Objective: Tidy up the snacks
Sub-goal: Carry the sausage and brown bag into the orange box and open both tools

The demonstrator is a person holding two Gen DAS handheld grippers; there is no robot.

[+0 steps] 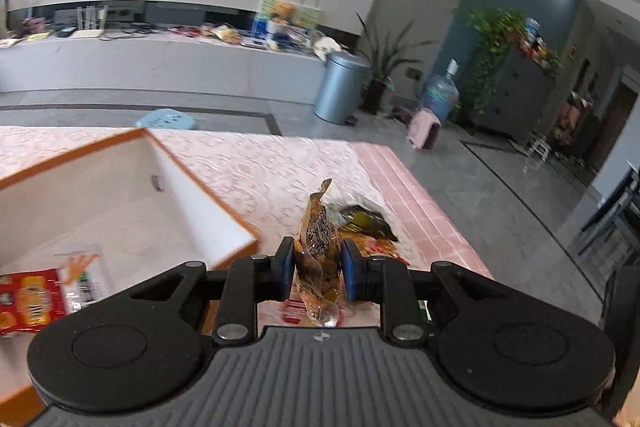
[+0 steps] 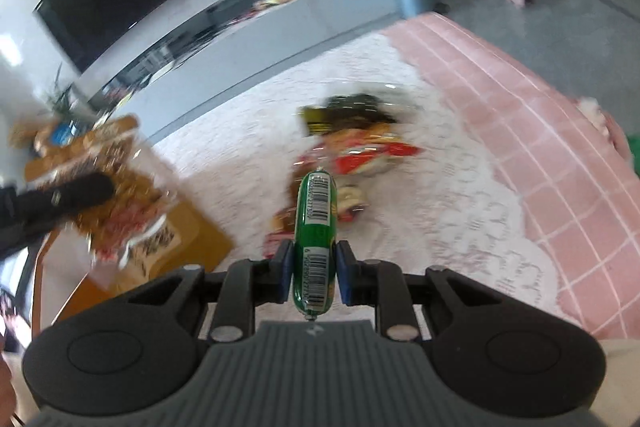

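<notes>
I have the left gripper (image 1: 316, 265) clamped on a brown clear-wrapped snack packet (image 1: 318, 251), held up just right of the orange-edged box (image 1: 208, 187). My right gripper (image 2: 311, 269) is clamped on a green sausage stick (image 2: 314, 239), lifted above the snack pile (image 2: 356, 143), which lies on the lace cloth (image 2: 440, 187) right of the box. Inside the box I see a red packet (image 1: 28, 299) near the closest wall.

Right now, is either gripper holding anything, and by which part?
Left gripper pinches a clear brown snack pouch across its middle. Right gripper clamps a green sausage stick near its lower end.
</notes>
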